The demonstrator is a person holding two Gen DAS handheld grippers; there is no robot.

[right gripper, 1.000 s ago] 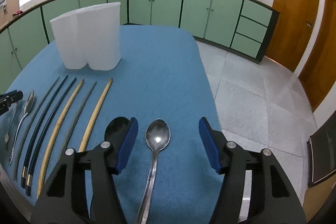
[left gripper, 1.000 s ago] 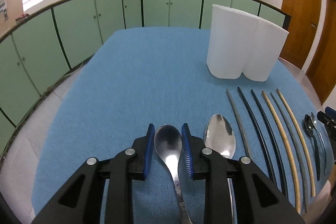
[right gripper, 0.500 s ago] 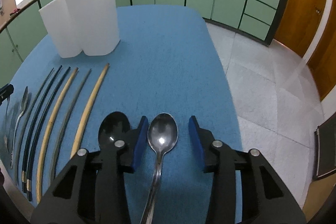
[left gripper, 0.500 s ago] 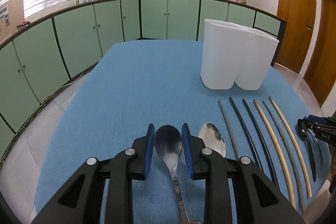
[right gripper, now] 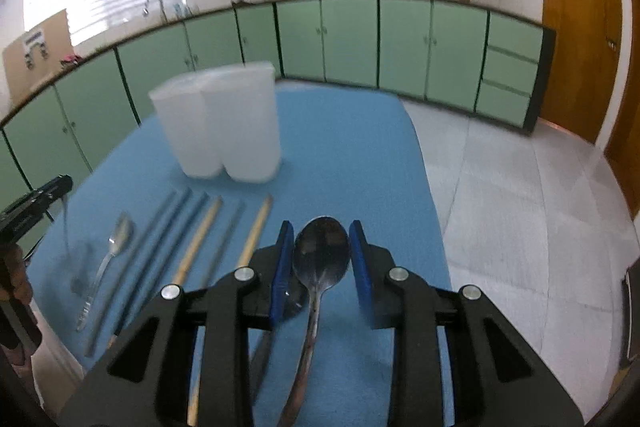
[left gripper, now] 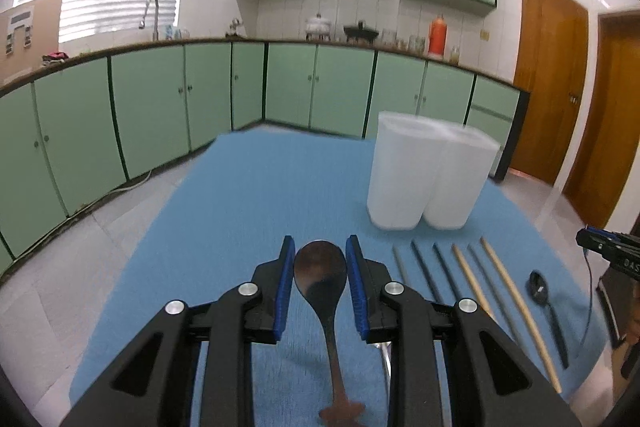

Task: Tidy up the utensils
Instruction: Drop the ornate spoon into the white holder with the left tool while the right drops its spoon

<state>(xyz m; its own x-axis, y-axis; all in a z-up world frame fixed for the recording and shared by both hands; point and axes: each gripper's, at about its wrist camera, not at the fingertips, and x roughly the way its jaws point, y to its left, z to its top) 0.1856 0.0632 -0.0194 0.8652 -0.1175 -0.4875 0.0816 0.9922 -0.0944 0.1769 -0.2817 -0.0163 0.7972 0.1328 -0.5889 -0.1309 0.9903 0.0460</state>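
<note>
Left gripper fingers closed on a metal spoon. Right gripper fingers likewise clamp a second spoon. White divided holder stands near the counter's far edge.

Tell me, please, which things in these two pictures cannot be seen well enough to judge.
- Inside of the white holder: both views show only its outer walls, and it is motion-blurred.
- Second spoon on the cloth in the left wrist view: the left gripper covers all but a piece of handle.
- Dark spoon beside the right gripper: the left finger hides it.
- Spoon left of the chopsticks: blurred.
- Counter jars: too small.
</note>
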